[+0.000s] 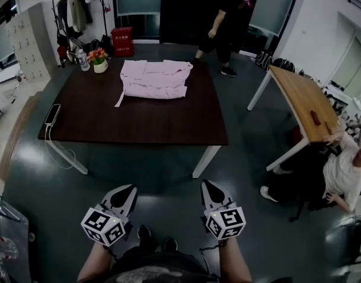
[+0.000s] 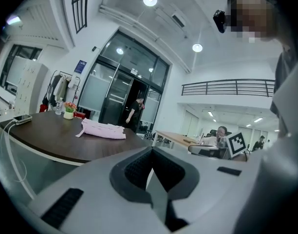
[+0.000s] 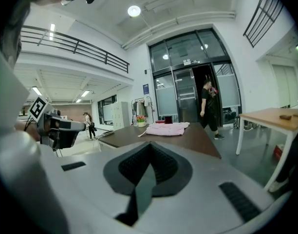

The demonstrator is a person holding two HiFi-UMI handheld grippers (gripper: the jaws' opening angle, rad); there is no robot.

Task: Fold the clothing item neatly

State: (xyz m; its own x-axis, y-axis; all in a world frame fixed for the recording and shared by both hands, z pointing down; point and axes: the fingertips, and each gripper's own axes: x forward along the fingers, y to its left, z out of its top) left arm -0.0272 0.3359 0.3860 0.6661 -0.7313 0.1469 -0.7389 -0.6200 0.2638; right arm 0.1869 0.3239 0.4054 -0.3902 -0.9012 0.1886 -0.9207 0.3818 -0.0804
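Note:
A pink garment (image 1: 154, 79) lies folded flat on the far half of the dark brown table (image 1: 139, 119); it also shows as a low pink bundle (image 2: 102, 129) in the left gripper view and as the same bundle (image 3: 167, 128) in the right gripper view. My left gripper (image 1: 126, 193) and right gripper (image 1: 211, 188) hang side by side over the floor, well short of the table's near edge. Both are shut with nothing between the jaws. Neither touches the garment.
A phone with a white cable (image 1: 52, 114) lies at the table's left edge; a flower pot (image 1: 99, 59) and bottle (image 1: 83, 61) stand at its far left corner. A person in black (image 1: 223, 25) stands beyond the table. A wooden table (image 1: 301, 104) with a seated person (image 1: 345, 173) is on the right.

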